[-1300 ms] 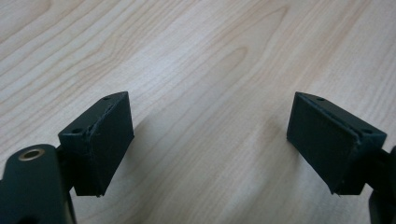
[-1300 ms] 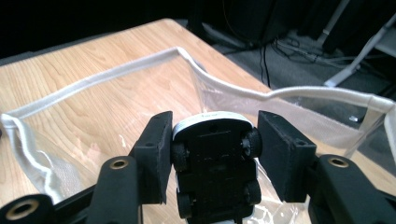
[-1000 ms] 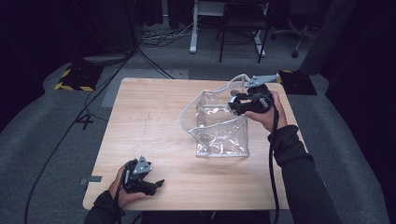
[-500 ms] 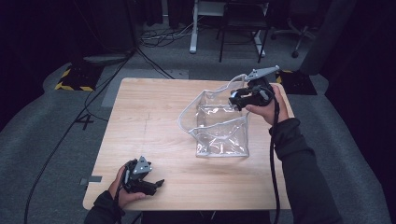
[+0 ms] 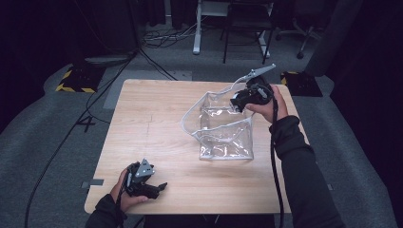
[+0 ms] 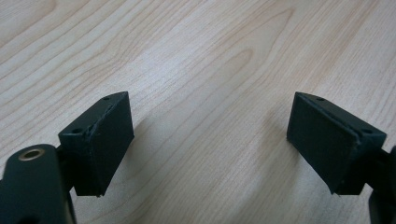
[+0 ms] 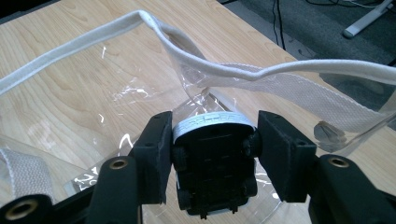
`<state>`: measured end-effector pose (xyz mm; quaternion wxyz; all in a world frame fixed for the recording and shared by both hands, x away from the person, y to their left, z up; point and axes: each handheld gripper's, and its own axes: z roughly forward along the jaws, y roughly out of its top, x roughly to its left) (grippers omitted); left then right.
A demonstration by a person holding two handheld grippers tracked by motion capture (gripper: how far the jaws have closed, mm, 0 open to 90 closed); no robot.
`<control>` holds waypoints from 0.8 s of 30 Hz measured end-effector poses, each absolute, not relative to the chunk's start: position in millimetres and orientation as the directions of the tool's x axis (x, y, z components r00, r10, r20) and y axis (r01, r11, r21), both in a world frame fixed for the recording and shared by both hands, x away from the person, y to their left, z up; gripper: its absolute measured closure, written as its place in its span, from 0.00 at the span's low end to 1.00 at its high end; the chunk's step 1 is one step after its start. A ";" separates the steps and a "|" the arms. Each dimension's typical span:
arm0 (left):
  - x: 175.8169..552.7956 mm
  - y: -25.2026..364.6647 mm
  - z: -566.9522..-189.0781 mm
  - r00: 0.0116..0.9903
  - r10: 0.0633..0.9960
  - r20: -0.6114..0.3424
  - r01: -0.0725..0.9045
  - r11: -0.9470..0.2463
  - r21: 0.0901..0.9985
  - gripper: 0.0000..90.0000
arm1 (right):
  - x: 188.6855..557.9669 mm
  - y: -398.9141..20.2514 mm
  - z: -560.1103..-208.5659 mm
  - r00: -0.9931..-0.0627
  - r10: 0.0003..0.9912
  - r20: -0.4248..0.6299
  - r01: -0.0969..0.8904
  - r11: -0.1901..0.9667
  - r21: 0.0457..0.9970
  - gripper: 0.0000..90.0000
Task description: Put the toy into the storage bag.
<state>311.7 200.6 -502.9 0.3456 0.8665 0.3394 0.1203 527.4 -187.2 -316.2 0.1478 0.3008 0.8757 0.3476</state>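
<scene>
High view shows a clear plastic tote bag with white webbing trim and handles (image 5: 223, 130) standing open on the right half of the light wooden surface (image 5: 157, 118), one white handle looping out to its left. Nothing can be made out inside the bag itself through its see-through walls. The right gripper (image 5: 237, 102) hovers at the bag's far right corner, above its open mouth, held by a hand in a dark sleeve.

From the right gripper view, the fingers (image 7: 152, 154) are clamped on a small black toy car with a white roof (image 7: 214, 161), which hangs over the bag's opening, with the white-edged rim (image 7: 233, 70) curving just beyond it.

The left gripper (image 5: 159, 187) rests on the surface near the front left corner, well apart from the bag; in the left gripper view its fingers (image 6: 100, 142) stand wide apart over bare wood grain, with nothing between them.

Around the surface lies grey carpet (image 5: 57, 142) with trailing black cables, a yellow-and-black striped strip (image 5: 71, 88) at far left, and white desk legs (image 5: 196, 28) and a chair base in the dark background.
</scene>
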 end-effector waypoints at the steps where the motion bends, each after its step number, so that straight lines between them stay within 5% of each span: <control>1: 311.7 200.6 -502.9 0.741 0.671 -0.026 0.505 -0.531 0.681 0.17 | 528.0 -187.6 -316.6 -0.777 0.628 -0.051 0.425 0.582 0.694 0.53; 24: 311.6 200.6 -502.9 0.741 0.671 -0.026 0.505 -0.531 0.681 0.17 | 526.1 -181.4 -319.8 -0.825 0.550 -0.125 0.415 0.743 0.525 0.52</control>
